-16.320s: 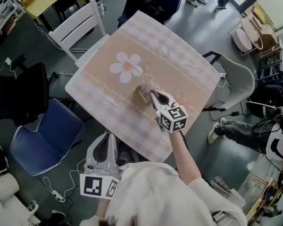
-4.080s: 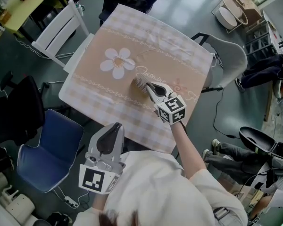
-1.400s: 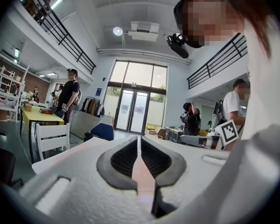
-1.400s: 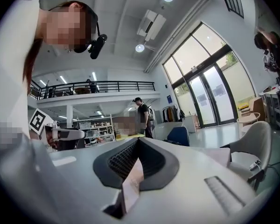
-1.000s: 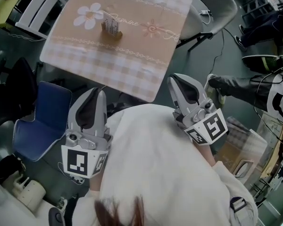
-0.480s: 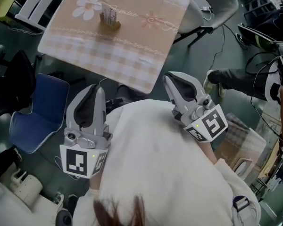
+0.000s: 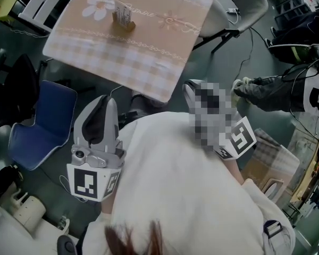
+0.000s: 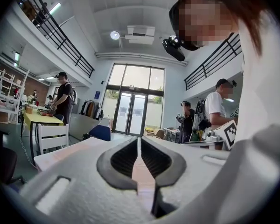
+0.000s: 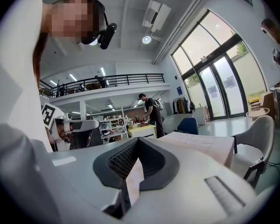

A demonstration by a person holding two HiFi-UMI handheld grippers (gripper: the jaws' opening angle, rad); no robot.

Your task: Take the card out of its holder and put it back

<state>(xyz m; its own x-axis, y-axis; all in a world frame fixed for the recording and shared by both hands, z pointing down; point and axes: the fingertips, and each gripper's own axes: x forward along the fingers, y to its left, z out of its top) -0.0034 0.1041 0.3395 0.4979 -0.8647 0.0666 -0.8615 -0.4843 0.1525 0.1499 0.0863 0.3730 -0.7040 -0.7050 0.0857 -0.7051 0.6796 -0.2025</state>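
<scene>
Left gripper (image 8: 139,143): its jaws are pressing together along their whole length with nothing between them. It is pointing level, toward the table (image 7: 165,84), and is being held low at the person's left side, close against the white shirt (image 7: 181,195).

Right gripper (image 9: 136,146): its jaws are likewise lying tight together and gripping nothing. It is being held at the person's right side, with its marker cube (image 7: 237,140) facing up.

Card (image 7: 122,14): it is standing upright in the holder (image 7: 123,26), well apart from both grippers.

Holder: it is sitting on the table's checked cloth, just beside the printed white flower (image 7: 98,5) and toward the far part of the table.

Table: it is lying ahead of both grippers, its near corner pointing toward the person.

Chairs: a blue chair (image 7: 40,126) is standing off the table's left edge, a grey chair (image 7: 239,4) off its right edge and a white chair (image 7: 40,4) at its far left.

People: one person (image 8: 63,97) is standing by a yellow table (image 8: 39,119) in the left gripper view, and others are standing farther back in the hall.
</scene>
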